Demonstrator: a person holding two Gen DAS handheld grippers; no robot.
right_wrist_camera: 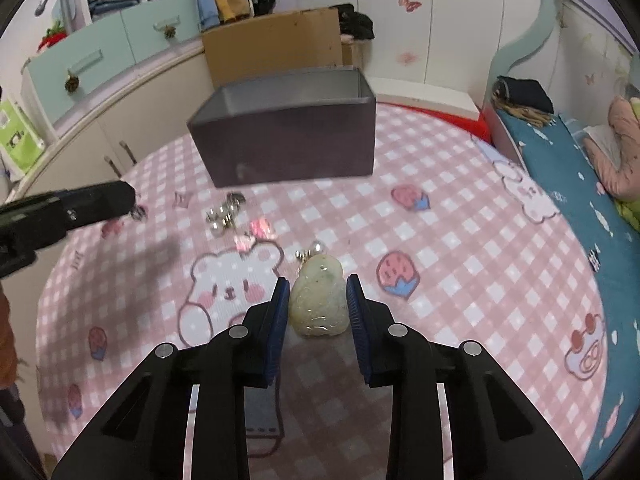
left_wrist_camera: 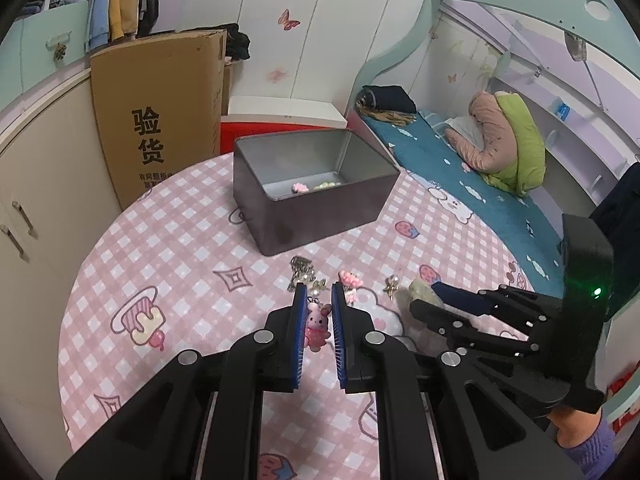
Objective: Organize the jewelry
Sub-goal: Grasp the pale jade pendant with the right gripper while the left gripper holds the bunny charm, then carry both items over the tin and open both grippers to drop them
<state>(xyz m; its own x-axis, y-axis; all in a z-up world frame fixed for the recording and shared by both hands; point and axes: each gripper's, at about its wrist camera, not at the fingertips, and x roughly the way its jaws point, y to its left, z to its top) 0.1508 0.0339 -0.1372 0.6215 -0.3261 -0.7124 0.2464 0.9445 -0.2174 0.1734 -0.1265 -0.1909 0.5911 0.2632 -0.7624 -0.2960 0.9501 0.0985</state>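
While both tongs are down among the loose trinkets on the pink checked counter (left_wrist_camera: pixel 168 240), the step in hand looks like the pick-up stage for two pieces at once. The left tongs (left_wrist_camera: pixel 319 308) stand narrowly parted around a small pink bunny charm (left_wrist_camera: pixel 317 325); the blue pads lie just beside it on either side, and I cannot tell whether they press it yet. The right tongs (right_wrist_camera: pixel 318 300) are parted somewhat wider, framing a pale jade-like pendant (right_wrist_camera: pixel 319 304) that lies on the cloth with a visible gap to each pad, so nothing is gripped there.

From the left wrist view, the open grey tin box (left_wrist_camera: pixel 320 216) sits at twelve o'clock beyond the charm, with a few small pink and pale pieces already on its floor. Between box and tongs lie a silver clasp cluster (left_wrist_camera: pixel 301 270) at about eleven o'clock, a pink flower piece (left_wrist_camera: pixel 349 279) at one o'clock, and a little pearl earring (left_wrist_camera: pixel 391 282) further toward two o'clock.

My judgement is that sorting is partly done, with several pieces left out. The next move calls for closing each pair squarely on its piece, lifting clear of the cloth, then carrying forward over the box rim before letting go. The pendant looks smooth and rounded, so it may slip unless gripped across its middle.
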